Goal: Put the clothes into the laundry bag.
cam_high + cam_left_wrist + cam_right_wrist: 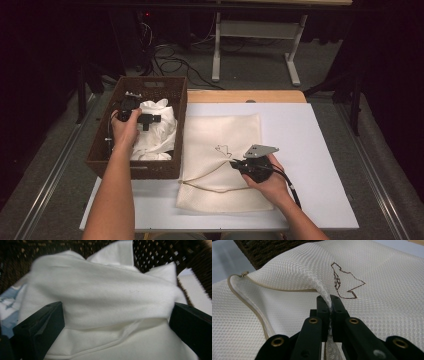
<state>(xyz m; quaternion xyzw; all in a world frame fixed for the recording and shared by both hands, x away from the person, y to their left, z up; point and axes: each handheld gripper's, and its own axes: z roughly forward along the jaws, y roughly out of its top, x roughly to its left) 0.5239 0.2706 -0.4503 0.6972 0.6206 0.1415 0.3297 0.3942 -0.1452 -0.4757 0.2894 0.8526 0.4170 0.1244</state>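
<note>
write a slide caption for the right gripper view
Right hand-held gripper shut on a pinched fold of the cream mesh laundry bag, beside its open zipper.

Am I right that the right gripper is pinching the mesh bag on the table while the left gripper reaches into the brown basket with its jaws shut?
Not quite: the left gripper has its jaws open, astride the white cloth, as the left gripper view shows. The rest stands.

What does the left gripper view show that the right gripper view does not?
Left gripper view alone: white clothing between two open jaws, plus a blue-patterned cloth. Right gripper view alone: jaws shut on a pinched fold of the mesh laundry bag, its zipper and brown outline embroidery. Both share the brown wicker basket.
</note>
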